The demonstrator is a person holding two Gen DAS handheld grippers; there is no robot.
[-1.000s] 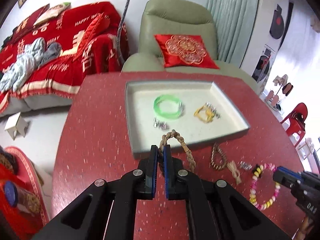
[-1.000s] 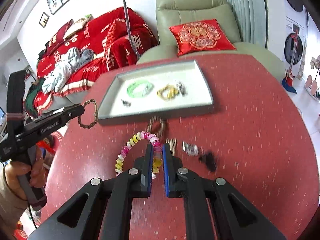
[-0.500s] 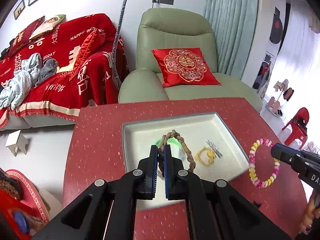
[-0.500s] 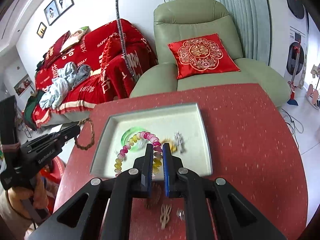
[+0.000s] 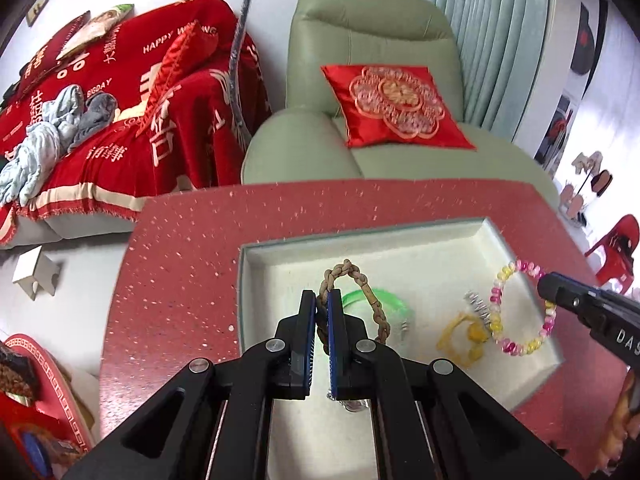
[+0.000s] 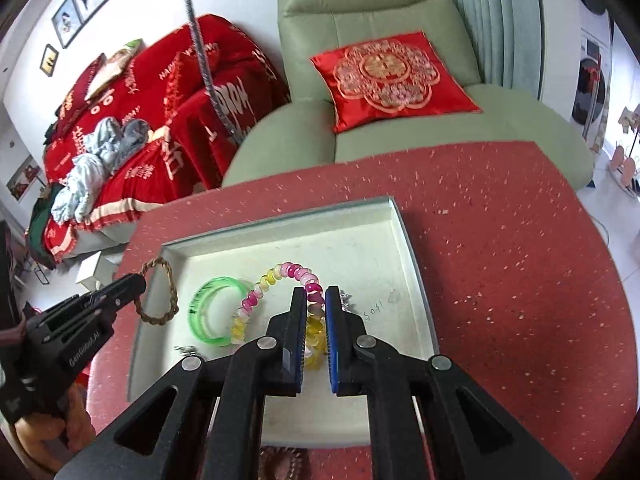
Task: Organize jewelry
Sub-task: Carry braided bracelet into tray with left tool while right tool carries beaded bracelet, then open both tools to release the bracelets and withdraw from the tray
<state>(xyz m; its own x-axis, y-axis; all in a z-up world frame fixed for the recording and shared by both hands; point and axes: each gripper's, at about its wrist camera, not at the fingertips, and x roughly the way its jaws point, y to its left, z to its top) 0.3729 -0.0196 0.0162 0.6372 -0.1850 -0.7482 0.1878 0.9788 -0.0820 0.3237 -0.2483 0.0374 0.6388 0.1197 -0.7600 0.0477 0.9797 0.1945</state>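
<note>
Left gripper (image 5: 322,312) is pinched tight on the braided brown bracelet (image 5: 362,288), loop hanging above the near-left part of the white tray (image 5: 360,240). Right gripper (image 6: 316,314) is clamped on the pink-and-yellow bead bracelet (image 6: 276,280), held over the tray's middle. Down in the tray: a green bangle (image 6: 208,312), a yellow piece (image 5: 460,338) and small silver bits (image 5: 478,304) beside it. The tray sits on the red speckled table (image 6: 500,260); beyond it, a green armchair (image 5: 380,28) with a red cushion (image 5: 396,108).
</note>
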